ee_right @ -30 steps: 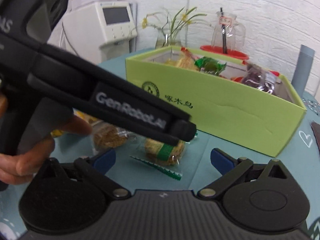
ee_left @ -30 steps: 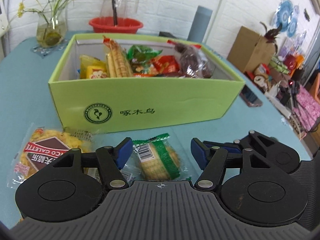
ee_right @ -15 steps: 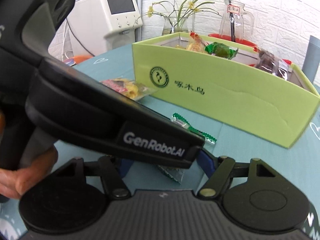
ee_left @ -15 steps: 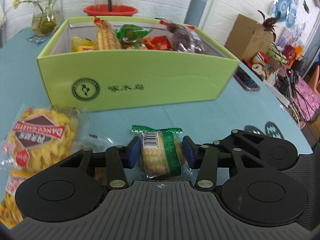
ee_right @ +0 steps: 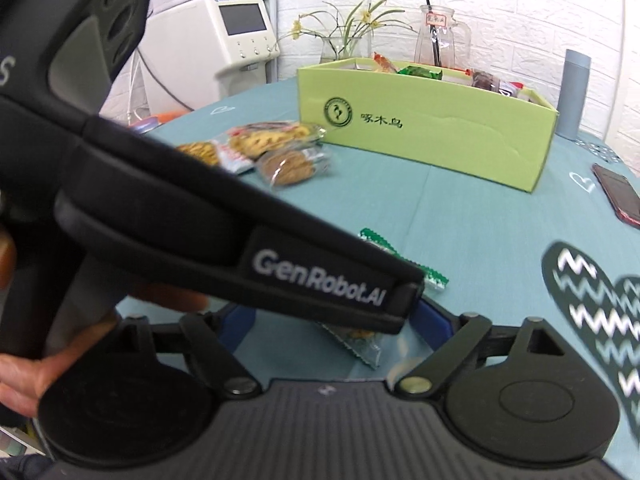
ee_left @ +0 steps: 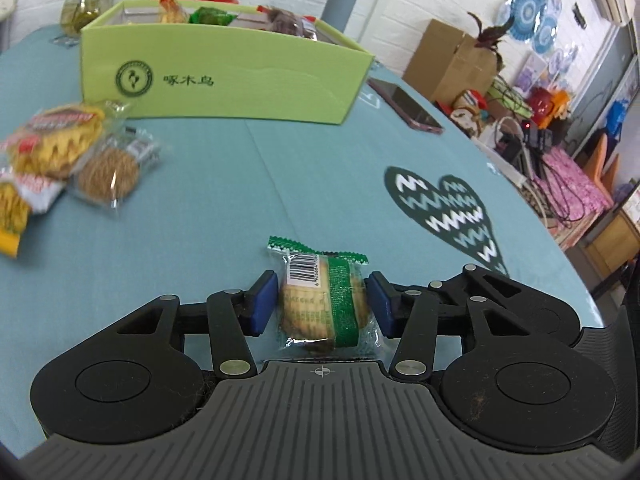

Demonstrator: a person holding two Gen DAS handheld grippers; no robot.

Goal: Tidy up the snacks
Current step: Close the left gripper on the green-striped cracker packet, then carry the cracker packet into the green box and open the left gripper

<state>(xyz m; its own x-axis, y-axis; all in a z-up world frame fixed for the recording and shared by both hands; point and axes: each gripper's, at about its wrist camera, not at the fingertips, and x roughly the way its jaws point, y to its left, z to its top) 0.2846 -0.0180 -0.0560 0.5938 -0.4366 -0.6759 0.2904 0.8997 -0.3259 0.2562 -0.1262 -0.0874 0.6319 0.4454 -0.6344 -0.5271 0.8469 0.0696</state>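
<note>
One green-banded cracker packet (ee_left: 326,306) is clamped between the blue pads (ee_left: 262,304) of the left gripper (ee_left: 323,305), both pads pressed to its sides, barcode label facing up. Whether the packet is lifted off the teal tablecloth (ee_left: 280,184) cannot be told. In the right wrist view only the packet's serrated green ends (ee_right: 430,276) are seen; the rest is hidden behind the left gripper's black body.

The right gripper (ee_right: 334,322) is held released, jaws spread wide, nothing between them; it sits just beside the left gripper, on its right.

The green snack box (ee_left: 224,76) is seen at far centre-left, already loaded with several packets (ee_left: 210,16). Three more snacks are left on the cloth at near left of the box: a yellow galette packet (ee_left: 56,140), a round brown biscuit packet (ee_left: 110,174), and another yellow packet (ee_left: 16,204) nearest the left edge, all touching or overlapping.

A phone (ee_left: 406,106) is seen right of the box, a grey cylinder (ee_left: 342,0) beyond it, a flower vase (ee_left: 84,8) at far left.
</note>
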